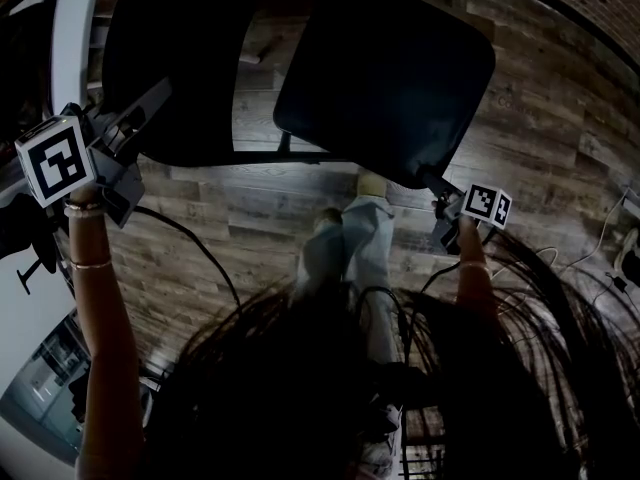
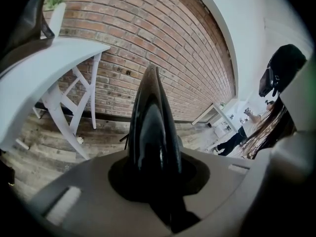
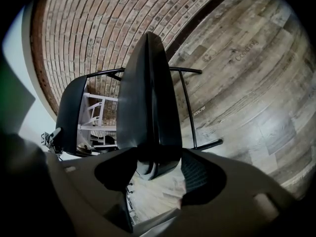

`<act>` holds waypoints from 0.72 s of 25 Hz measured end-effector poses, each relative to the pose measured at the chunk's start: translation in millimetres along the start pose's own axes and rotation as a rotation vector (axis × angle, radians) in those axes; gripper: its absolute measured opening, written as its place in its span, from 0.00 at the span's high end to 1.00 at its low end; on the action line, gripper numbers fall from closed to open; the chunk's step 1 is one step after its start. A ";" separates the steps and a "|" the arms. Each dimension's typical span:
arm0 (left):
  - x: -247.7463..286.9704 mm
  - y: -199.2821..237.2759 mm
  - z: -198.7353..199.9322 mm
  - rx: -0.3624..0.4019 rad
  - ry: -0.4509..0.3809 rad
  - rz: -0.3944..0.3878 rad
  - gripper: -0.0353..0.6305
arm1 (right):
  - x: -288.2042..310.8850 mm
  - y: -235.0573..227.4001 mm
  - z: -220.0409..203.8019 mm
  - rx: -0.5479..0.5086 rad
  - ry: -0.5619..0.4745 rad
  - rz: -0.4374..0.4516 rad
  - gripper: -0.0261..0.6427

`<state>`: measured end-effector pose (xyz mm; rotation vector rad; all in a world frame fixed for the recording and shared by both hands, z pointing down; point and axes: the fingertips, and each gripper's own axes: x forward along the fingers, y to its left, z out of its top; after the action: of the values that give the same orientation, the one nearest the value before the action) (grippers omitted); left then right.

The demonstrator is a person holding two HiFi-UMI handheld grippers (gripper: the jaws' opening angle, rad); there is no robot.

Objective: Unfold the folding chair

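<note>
The folding chair (image 1: 300, 88) was seen on the wooden floor (image 1: 250, 218) directly ahead of the person. In the head view its backrest (image 1: 170, 68) lay to the left and its seat (image 1: 385, 78) to the right, and a strip of floor was left showing between the two panels. The left gripper (image 1: 150, 103) was closed on the edge of the backrest, with the glossy black panel pinched between its jaws. The right gripper (image 1: 440, 196) was clamped on the near corner of the seat. The person's legs (image 1: 350, 248) were placed just beside the seat's near edge, and much of the lower head view was covered by dark hair (image 1: 300, 388). A black cable (image 1: 205, 251) was trailed across the floor below the left gripper. A white table (image 2: 44, 78) with crossed legs was shown clearly in the left gripper view, near the chair and set against a brick wall (image 2: 163, 48). A potted plant (image 2: 57, 6) was seen on it, and another person (image 2: 237, 139) was seen well apart in a bright room beyond. The chair's thin black frame tubes (image 3: 187, 110) were made plain in the right gripper view alone. There the backrest was seen to the left of the gripped seat, with the white table legs visible behind it.
</note>
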<state>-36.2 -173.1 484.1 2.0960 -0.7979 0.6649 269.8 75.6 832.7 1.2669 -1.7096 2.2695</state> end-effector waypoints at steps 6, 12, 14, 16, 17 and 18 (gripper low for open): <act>2.5 -2.5 -4.6 -0.012 0.014 -0.030 0.83 | -1.0 -0.4 -0.2 0.021 -0.011 -0.030 0.56; -5.9 5.6 -20.5 -0.077 -0.003 -0.069 0.75 | -2.1 1.1 -6.9 0.039 -0.047 -0.070 0.56; -10.3 5.7 -26.5 -0.090 -0.005 -0.084 0.72 | -3.8 2.2 -9.2 0.036 -0.060 -0.083 0.57; -14.2 5.3 -30.7 -0.089 -0.004 -0.089 0.69 | -5.4 3.2 -12.0 0.028 -0.070 -0.096 0.58; -16.0 5.3 -31.9 -0.082 -0.005 -0.087 0.69 | -5.8 4.1 -13.6 0.022 -0.074 -0.102 0.59; -17.5 5.5 -32.9 -0.074 -0.007 -0.081 0.68 | -5.8 5.1 -15.8 0.015 -0.075 -0.107 0.60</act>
<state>-57.9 -143.8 493.3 2.0530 -0.7263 0.5755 262.1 89.0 824.1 1.4269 -1.6074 2.2057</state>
